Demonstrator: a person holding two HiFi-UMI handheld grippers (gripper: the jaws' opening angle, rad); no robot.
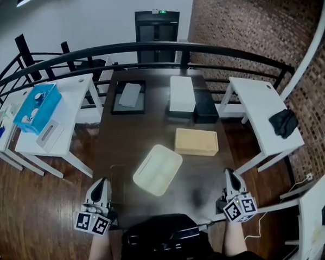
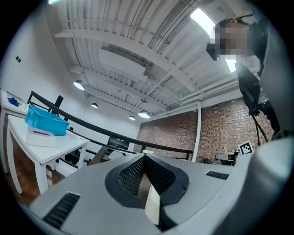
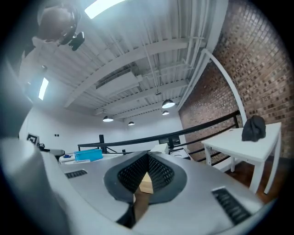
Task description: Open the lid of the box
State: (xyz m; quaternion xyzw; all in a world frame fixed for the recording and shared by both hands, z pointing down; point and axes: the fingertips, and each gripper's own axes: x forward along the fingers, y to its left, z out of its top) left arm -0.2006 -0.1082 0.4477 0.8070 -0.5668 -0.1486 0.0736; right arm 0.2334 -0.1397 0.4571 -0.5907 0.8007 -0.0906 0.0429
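Note:
A tan wooden box [image 1: 196, 142] lies closed on the dark table [image 1: 151, 127], right of centre. A cream plastic box with a moulded lid [image 1: 157, 169] lies askew in front of it, nearer to me. My left gripper [image 1: 102, 182] hovers at the table's near left edge, apart from both boxes, its jaws shut on nothing [image 2: 144, 156]. At the near right edge my right gripper [image 1: 229, 173] also has its jaws together and empty [image 3: 147, 156]. Through the gap under its tips a piece of the wooden box [image 3: 146, 183] shows.
At the table's far end stand a white box [image 1: 181, 94], a black box [image 1: 205, 108] and a black tray [image 1: 129, 97]. White side tables flank it; the left one carries a blue bin [image 1: 37, 108], the right one a dark cloth [image 1: 284, 122]. A black railing [image 1: 147, 47] runs behind.

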